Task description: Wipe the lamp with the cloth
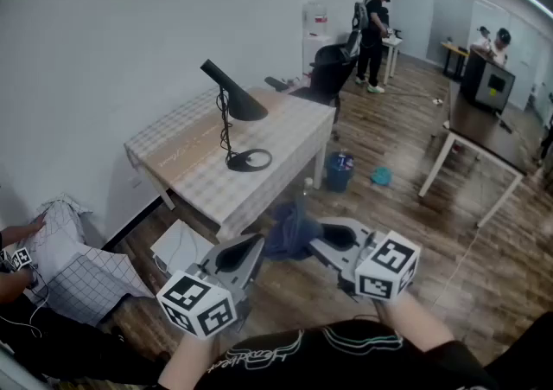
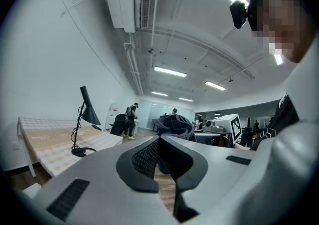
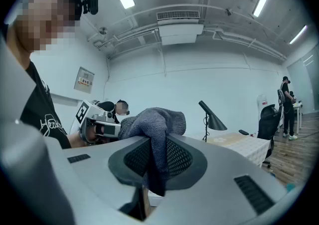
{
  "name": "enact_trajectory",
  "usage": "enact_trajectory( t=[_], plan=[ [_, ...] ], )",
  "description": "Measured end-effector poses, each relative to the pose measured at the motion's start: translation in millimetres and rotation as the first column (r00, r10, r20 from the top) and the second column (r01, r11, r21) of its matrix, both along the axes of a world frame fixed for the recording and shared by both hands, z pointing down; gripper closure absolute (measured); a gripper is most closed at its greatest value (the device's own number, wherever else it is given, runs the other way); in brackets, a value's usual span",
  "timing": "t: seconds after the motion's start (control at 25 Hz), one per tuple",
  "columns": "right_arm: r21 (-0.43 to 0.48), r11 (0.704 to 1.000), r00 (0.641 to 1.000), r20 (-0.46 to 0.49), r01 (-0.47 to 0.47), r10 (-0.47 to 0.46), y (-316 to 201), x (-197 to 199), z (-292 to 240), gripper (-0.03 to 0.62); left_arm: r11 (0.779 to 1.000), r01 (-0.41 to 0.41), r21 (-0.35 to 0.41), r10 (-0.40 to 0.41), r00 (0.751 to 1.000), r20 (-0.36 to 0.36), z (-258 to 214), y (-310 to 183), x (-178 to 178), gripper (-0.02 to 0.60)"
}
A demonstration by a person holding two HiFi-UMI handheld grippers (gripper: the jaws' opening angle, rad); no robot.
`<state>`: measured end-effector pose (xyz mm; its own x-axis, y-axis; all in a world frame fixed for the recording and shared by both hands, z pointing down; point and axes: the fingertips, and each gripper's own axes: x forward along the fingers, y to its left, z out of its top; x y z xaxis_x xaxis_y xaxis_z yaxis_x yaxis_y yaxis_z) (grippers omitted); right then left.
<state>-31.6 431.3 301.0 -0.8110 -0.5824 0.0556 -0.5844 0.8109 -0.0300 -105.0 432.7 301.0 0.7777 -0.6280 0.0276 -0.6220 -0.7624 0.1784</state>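
Note:
A black desk lamp (image 1: 235,101) with a cone shade and a round base stands on the checked tablecloth of the table (image 1: 194,168), ahead of me and to the left. My right gripper (image 1: 313,237) is shut on a dark blue cloth (image 1: 289,228), which bunches above its tips in the right gripper view (image 3: 154,121). My left gripper (image 1: 252,248) is shut with nothing in it, its tips just left of the cloth (image 2: 174,125). Both grippers hang low over the wooden floor, well short of the lamp (image 3: 212,119). From the left gripper (image 2: 159,141) the lamp (image 2: 87,109) stands far to the left.
A black office chair (image 1: 328,73) stands behind the table, and a blue bin (image 1: 339,174) beside its right leg. A white box (image 1: 177,246) lies under the table. A checked fabric pile (image 1: 78,267) is at left. Another table (image 1: 484,133) stands right, and people stand at the back.

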Motion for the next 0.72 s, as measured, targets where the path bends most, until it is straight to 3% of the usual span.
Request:
enact_trajectory(
  t=[0.44,0.72],
  plan=[
    [-0.003,1.000,1.000,-0.017,0.001,-0.001,3.5,-9.0,10.8,0.537,1.000,-0.004,-0.012,0.004,1.000,-0.001,10.6,2.1,-7.1,0.581],
    [-0.035,0.998,0.999,-0.012,-0.046,0.046,-10.7,2.3,22.6,0.537,0.999,-0.025,-0.043,0.025,1.000,-0.001,25.0,-12.3,-0.1,0.581]
  ],
)
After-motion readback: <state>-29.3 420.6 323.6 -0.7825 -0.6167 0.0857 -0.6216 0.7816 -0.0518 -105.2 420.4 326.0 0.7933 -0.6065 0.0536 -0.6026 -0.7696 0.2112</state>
